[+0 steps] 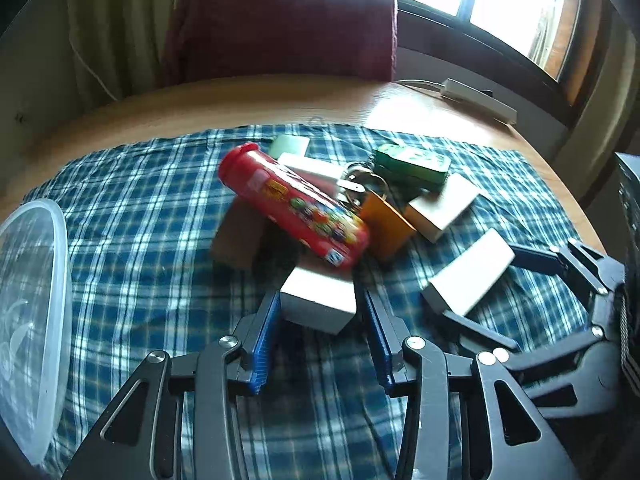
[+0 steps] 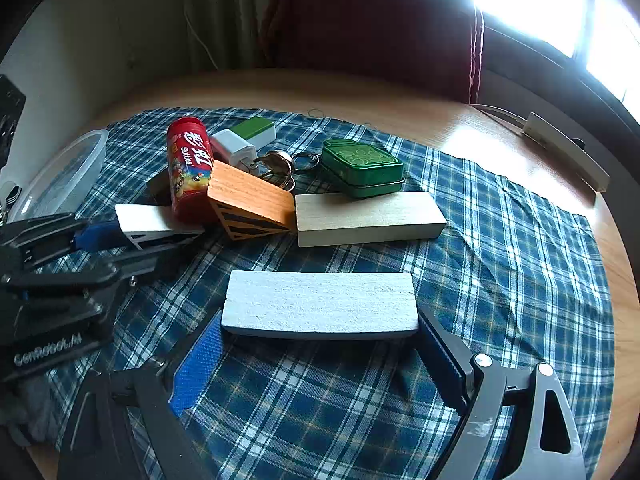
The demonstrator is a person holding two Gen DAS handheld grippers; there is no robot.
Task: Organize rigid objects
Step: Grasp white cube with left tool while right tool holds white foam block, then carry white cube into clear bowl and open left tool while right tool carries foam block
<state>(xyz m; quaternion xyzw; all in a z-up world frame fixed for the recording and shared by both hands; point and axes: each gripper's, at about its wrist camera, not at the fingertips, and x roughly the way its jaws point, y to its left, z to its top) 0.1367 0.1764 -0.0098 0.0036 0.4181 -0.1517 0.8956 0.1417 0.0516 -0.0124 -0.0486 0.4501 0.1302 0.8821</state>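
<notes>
Round wooden table [image 2: 400, 92], blue plaid cloth [image 2: 500, 264], bright window behind. Left tool [image 1: 318, 304] clamps white block [image 1: 318, 300]; right tool [image 2: 320, 340] spans rough whitewashed plank [image 2: 320, 304], contact unclear.

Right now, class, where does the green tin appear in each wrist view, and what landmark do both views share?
Left wrist: green tin upper right of centre, behind the orange block.
Right wrist: green tin above centre, behind a pale block.
Shared landmark: red can.

left hand-held gripper [image 1: 318, 308] clamped, right hand-held gripper [image 2: 320, 320] clamped
</notes>
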